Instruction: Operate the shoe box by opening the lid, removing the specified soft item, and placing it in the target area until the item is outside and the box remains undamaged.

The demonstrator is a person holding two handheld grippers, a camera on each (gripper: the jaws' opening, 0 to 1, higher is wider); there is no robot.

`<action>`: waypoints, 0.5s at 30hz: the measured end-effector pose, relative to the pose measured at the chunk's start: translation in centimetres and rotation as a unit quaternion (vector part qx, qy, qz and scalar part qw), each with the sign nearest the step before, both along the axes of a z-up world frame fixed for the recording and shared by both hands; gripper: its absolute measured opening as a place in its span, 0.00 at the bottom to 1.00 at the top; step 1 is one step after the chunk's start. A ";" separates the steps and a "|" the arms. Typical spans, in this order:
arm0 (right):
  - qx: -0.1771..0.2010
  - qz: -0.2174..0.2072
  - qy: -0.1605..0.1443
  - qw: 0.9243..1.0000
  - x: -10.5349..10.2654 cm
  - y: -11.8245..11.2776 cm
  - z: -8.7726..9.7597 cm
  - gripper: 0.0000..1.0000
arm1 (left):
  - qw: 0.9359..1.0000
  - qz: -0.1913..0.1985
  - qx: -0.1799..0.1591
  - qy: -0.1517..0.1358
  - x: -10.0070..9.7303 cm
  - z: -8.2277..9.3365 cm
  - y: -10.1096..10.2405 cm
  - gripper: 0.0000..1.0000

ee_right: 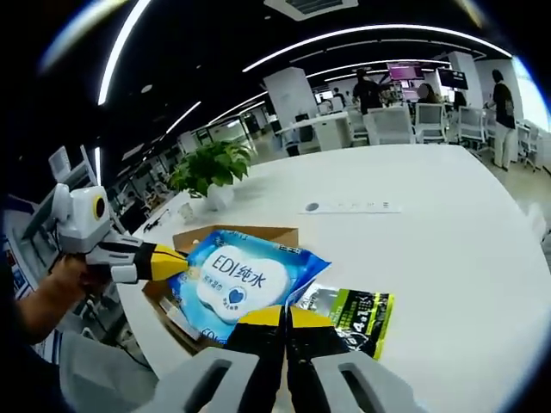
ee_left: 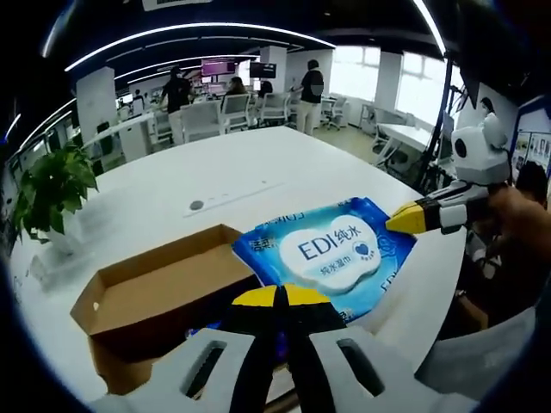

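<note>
In the left gripper view, a plant (ee_left: 52, 185) stood at far left on a white table (ee_left: 258, 172). Right of it sat the box (ee_left: 164, 280), open, its lid off and its brown inside bare. The left gripper (ee_left: 280, 297) rose at bottom centre, jaws drawn narrow, seemingly pinching the near edge of the pack (ee_left: 340, 249). This blue soft pack of wipes hung just past the box's right end, partly over its corner. At far right the right gripper (ee_left: 411, 219), also narrow, nipped the pack's far corner.

In the right gripper view, a green packet (ee_right: 353, 318) lay on the table just right of the pack.

The pack was out but not yet set down. Judged best: move both grippers together, level, clear of the box wall, and lower it flat onto bare table before letting go.
</note>
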State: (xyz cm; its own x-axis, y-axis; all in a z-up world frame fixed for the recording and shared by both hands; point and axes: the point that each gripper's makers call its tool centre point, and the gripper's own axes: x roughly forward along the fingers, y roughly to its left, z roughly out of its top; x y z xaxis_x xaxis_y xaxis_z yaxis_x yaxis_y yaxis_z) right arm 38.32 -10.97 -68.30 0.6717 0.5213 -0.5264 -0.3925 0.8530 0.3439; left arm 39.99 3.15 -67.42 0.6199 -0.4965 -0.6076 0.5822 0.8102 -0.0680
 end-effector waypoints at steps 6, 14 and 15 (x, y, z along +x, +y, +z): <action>0.001 -0.006 0.002 1.000 -0.1 -0.7 -0.1 0.00 | 1.000 -0.006 0.001 0.001 0.1 -0.4 -1.0 0.00; -0.003 -0.013 0.004 1.000 0.3 -1.9 -0.6 0.00 | 1.000 -0.011 0.000 0.005 0.5 -1.2 -2.3 0.00; -0.005 -0.014 0.005 1.000 0.4 -2.1 -0.7 0.00 | 1.000 -0.011 -0.001 0.006 0.5 -1.3 -2.5 0.00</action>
